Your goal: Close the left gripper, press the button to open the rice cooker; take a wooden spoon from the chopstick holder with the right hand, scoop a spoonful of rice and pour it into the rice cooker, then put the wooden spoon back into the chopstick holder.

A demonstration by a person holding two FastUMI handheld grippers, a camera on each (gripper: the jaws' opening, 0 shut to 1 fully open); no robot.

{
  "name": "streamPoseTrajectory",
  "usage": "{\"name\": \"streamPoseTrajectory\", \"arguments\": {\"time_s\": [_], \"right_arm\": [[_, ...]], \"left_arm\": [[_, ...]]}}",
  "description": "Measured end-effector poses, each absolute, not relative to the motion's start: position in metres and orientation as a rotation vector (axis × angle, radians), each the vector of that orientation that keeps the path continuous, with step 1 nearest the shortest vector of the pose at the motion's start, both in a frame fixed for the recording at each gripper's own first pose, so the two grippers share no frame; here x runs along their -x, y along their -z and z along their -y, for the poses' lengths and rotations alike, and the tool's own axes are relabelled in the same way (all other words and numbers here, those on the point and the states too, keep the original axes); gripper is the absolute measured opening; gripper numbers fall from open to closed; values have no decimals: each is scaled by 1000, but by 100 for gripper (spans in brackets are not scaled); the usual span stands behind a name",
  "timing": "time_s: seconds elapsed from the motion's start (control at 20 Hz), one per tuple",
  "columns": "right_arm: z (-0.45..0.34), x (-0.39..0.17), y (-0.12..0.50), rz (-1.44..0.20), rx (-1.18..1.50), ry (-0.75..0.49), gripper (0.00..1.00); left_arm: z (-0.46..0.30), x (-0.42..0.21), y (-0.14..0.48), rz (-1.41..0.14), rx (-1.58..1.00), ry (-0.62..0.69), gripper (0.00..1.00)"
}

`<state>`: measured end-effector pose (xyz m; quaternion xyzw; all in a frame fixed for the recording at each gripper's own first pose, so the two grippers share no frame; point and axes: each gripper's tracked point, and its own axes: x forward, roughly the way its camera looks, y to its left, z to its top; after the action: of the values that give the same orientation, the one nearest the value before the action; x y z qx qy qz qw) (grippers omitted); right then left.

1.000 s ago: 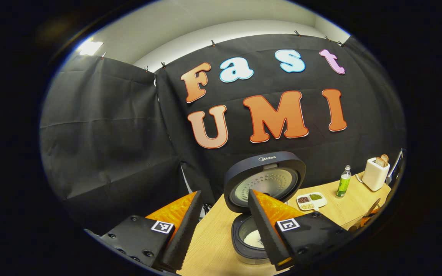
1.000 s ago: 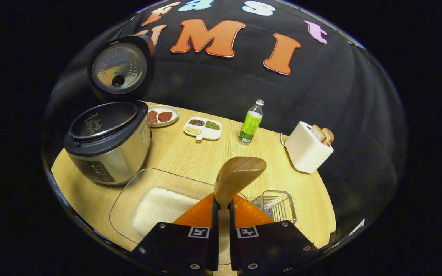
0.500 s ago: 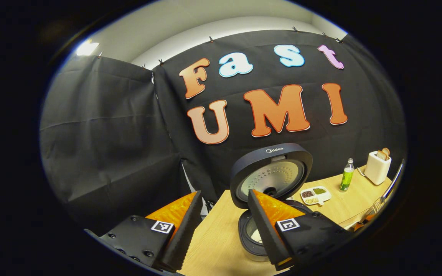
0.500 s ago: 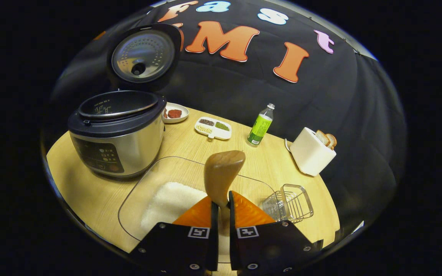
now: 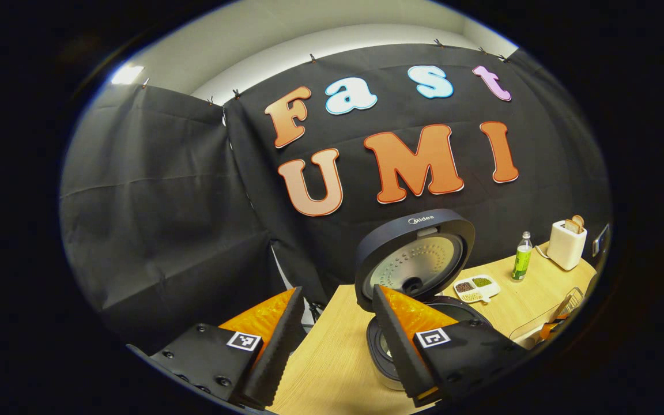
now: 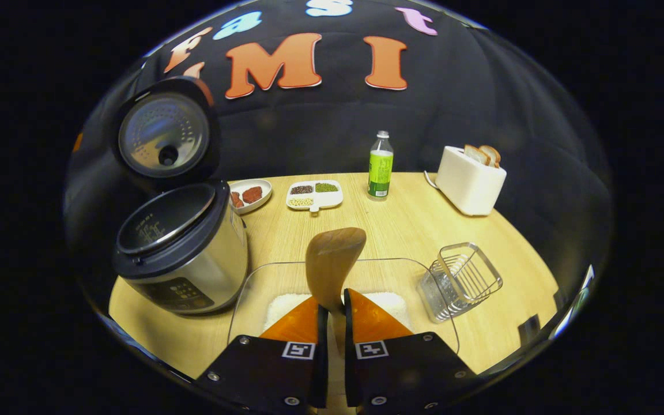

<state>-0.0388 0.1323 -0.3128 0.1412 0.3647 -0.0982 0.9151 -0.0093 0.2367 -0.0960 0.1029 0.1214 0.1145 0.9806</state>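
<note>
Since the rice cooker (image 6: pixel 179 253) stands at the left with its lid (image 6: pixel 162 137) up, we think the button step is done. We hold the wooden spoon (image 6: pixel 332 265) in our right gripper (image 6: pixel 332 314), both fingers squeezed tight on its handle, with the bowl end pointing up over the clear rice tray (image 6: pixel 263 282) near us. The spoon is smooth, brown and looks empty. We can't tell if the scoop is done. The spoon must go back in the wire chopstick holder (image 6: pixel 461 279) just right of the tray. Our left gripper (image 5: pixel 338 323) is wide open, holding nothing, with the cooker behind it.
</note>
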Motion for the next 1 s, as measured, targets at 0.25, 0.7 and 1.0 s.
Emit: {"name": "streamPoseTrajectory", "arguments": {"time_s": [0.25, 0.7, 1.0], "right_arm": [[-136, 38, 313, -780, -515, 201, 11], [-154, 32, 318, -839, -817, 131, 11], [-172, 30, 309, -866, -1014, 26, 11]], "left_arm": [[-238, 9, 96, -251, -217, -219, 75], [-232, 11, 94, -251, -224, -214, 83], [-231, 13, 94, -258, -221, -234, 83]]}}
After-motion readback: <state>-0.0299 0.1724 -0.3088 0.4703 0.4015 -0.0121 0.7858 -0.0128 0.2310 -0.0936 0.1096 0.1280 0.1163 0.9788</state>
